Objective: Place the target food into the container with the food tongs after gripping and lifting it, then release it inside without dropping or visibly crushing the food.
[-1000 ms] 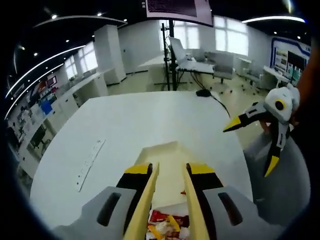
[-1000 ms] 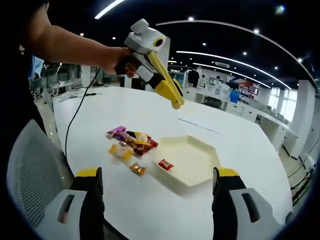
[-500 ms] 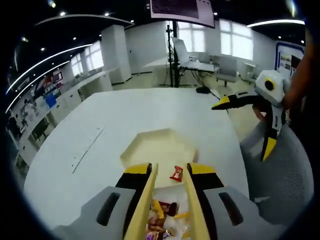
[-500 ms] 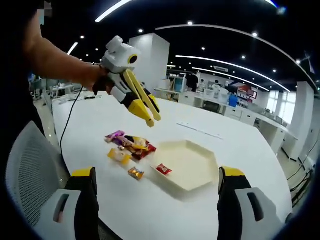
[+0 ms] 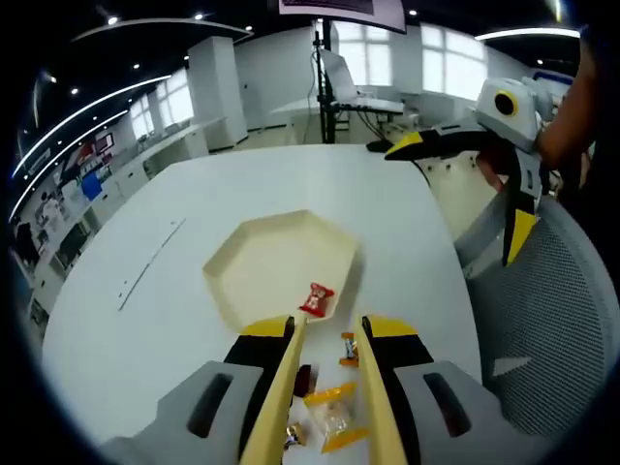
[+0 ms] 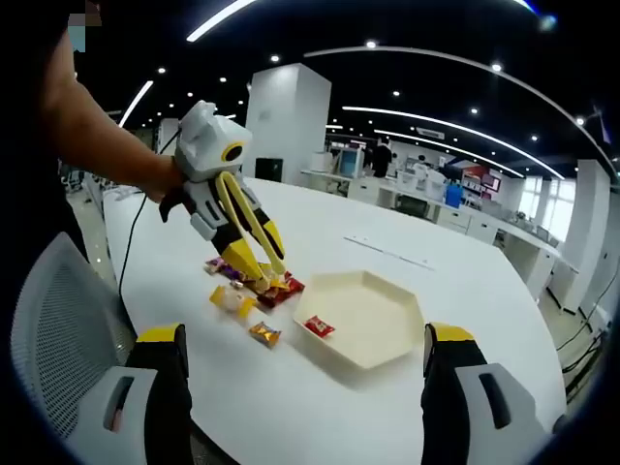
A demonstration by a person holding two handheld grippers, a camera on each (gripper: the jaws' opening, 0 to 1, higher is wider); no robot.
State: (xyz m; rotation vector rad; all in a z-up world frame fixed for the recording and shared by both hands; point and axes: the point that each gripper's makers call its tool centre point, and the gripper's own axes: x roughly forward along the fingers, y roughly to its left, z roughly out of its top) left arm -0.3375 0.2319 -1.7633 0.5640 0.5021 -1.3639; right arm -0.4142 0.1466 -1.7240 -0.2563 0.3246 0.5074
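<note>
Several wrapped snacks lie in a loose heap on the white table, and the left gripper, seen in the right gripper view on the left side of the scene, points down with its tips right at the heap; its long yellow tong jaws stand a narrow gap apart with nothing clamped between them. Just beside the heap toward the camera sits one small orange-wrapped piece on its own. To the right of it is the cream hexagonal container, with one red-wrapped candy lying inside near the edge closest to the heap. In the left gripper view that candy rests against the container's near wall. Farther right there, the right gripper hangs over a grey mesh chair, its jaws spread wide and empty.
</note>
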